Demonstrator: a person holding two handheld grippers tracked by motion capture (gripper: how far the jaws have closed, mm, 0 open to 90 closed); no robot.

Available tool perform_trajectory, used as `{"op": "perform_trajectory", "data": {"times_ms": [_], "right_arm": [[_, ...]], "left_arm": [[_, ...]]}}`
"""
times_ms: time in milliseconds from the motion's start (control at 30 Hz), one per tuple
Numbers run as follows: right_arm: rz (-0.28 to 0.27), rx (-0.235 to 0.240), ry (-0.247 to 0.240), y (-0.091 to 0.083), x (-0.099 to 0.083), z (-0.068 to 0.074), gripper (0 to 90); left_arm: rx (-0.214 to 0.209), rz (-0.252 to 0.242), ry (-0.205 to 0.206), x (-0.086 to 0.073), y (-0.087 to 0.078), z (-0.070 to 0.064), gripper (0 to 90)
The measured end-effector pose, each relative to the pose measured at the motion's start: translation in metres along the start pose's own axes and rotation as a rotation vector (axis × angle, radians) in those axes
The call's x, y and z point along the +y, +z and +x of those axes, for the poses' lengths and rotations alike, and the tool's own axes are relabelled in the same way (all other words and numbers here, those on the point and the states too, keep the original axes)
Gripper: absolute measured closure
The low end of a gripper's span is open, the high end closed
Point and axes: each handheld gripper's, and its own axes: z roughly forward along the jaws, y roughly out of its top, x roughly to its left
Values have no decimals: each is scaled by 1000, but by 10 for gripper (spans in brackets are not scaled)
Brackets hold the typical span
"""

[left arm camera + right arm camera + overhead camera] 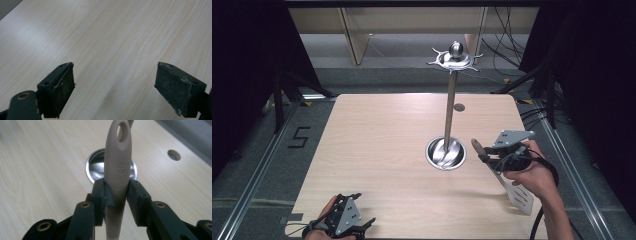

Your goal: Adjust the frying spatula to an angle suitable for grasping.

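Writing: the spatula (117, 173) handle carries the raised word "SUPOR", running lengthwise along the tan handle just above the right claw's pads in the right gripper view; a "5" (300, 137) is marked on the floor left of the desk in the high view.
Right claw (115, 192): closed on the spatula handle, one pad pressing each side; the handle passes up between them and ends in an oval hanging hole beyond the tips.
Left claw (115, 87): wide open, nothing between its pads, only bare desk beneath; in the high view it sits at the desk's near left corner (343, 222), in the person's hand.
Spatula: in the high view (507, 177) it is held off the desk at the right side, handle end pointing up-left toward the rack base, the slotted white blade hanging down toward the near right edge.
Rack (451, 100): a steel pole rising from a round shiny base (445, 153) at mid-desk, topped by a ring of hooks with a ball knob; the hooks are bare.
Spacing: spatula handle tip near the base but apart from it.
Desk (377, 150): pale wood grain, with a small round hole (459, 107) behind the rack.
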Motion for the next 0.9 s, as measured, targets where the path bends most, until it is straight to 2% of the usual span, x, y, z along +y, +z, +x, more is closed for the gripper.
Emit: {"op": "perform_trajectory", "data": {"times_ms": [167,200,267,300,333,433,500,533,567,633,667,767,800,867,900], "right_arm": [[-92,-15,8,-23,-4,-11,690],[-105,-13,25,-25,-4,-11,690],[-121,-9,25,-29,-5,-14,690],[-164,-20,34,-34,-5,-16,690],[-164,-20,34,-34,-5,-16,690],[-209,-21,48,-48,-6,-22,690],[-245,-32,47,-52,-6,-23,691],[-239,-16,47,-55,-6,-23,691],[-262,-19,54,-56,-6,-24,691],[-275,-28,58,-60,-4,-24,691],[-283,-18,43,-60,-3,-25,692],[-315,-29,64,-63,0,-27,692],[-318,-25,87,-64,1,-25,692],[-335,-36,74,-64,3,-27,693],[-351,-44,67,-66,9,-29,693]], "left_arm": [[-1,0,4,0,0,0,151],[-2,-1,0,0,1,0,151],[-5,-5,-7,0,2,0,151],[15,-19,-20,-1,4,-1,151],[15,-19,-20,-1,4,-1,151],[10,-14,-18,-1,3,-1,151],[2,-13,-18,-1,3,-1,151],[2,-13,-18,-1,3,-1,151],[-4,4,-2,-1,2,0,151],[-5,4,-4,-1,2,0,151],[-5,4,-3,-1,2,0,151],[-3,5,-6,-1,2,1,151],[12,-10,-20,-1,3,0,151],[1,-12,-23,-1,4,0,151],[-1,5,-4,-1,1,2,151]]}}
